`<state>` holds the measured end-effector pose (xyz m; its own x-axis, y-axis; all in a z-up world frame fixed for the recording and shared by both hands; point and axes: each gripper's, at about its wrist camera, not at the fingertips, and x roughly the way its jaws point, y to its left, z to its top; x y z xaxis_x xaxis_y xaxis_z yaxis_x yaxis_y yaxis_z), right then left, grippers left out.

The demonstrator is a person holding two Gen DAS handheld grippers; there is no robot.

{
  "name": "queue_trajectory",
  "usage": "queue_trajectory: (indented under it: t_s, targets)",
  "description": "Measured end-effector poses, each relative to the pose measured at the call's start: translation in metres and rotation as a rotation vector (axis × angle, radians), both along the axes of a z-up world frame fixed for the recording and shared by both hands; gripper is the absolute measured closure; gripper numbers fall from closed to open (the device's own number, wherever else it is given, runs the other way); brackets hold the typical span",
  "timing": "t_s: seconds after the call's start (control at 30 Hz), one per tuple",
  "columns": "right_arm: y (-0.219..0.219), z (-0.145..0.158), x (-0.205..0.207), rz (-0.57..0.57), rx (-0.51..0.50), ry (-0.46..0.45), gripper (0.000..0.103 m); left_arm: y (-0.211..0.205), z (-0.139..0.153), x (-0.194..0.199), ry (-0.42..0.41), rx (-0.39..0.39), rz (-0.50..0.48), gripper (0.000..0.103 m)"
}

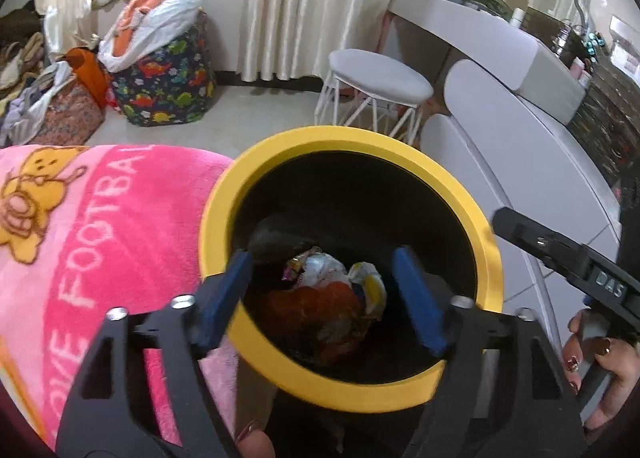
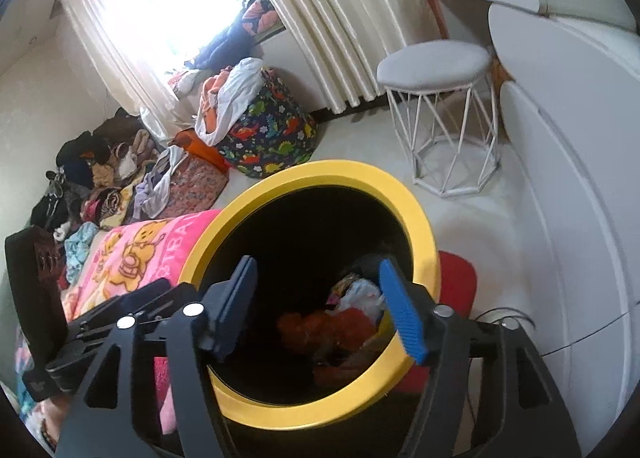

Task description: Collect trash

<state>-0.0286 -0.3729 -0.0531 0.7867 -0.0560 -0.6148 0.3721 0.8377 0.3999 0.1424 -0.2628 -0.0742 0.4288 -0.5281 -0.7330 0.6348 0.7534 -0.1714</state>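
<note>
Left gripper [image 1: 324, 298] and right gripper [image 2: 320, 310] both spread wide, empty, above yellow-rimmed bin [image 1: 256, 166]; crumpled trash [image 1: 332, 298] inside, possibly wrappers.

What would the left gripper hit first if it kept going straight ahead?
Probably the trash heaped inside the bin. The open left gripper points down through the bin's mouth, nothing between its fingers; depth is hard to judge.

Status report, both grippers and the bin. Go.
Left gripper open, empty, over the bin. Right gripper open, empty, same spot. Trash lies inside. Nothing in the way.
</note>
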Motion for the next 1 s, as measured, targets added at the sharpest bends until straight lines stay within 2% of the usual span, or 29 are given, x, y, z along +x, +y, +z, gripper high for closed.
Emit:
queue_trajectory:
  t_s: [0.07,0.13,0.27,0.47,0.9,1.0]
  targets:
    - [0.003,0.004,-0.004,-0.004,-0.021,-0.012,0.027,0.006,0.005,-0.003,-0.013,-0.012,0.012,0.025]
    - [0.009,0.011,-0.010,-0.009,-0.051,-0.033,0.023,0.013,0.011,-0.008,-0.037,-0.011,0.036,0.014]
    - [0.025,0.022,-0.019,-0.011,-0.112,-0.073,0.014,0.033,0.023,-0.017,-0.079,-0.028,0.081,0.011]
    - [0.053,0.034,-0.029,0.015,-0.195,-0.133,0.007,0.066,0.038,-0.033,-0.144,-0.055,0.164,0.011]
    - [0.133,0.041,-0.066,-0.005,-0.328,-0.278,0.006,0.138,0.059,-0.088,-0.368,-0.052,0.371,0.011]
    - [0.147,0.039,-0.074,0.010,-0.347,-0.293,0.006,0.150,0.060,-0.096,-0.380,-0.054,0.384,0.011]
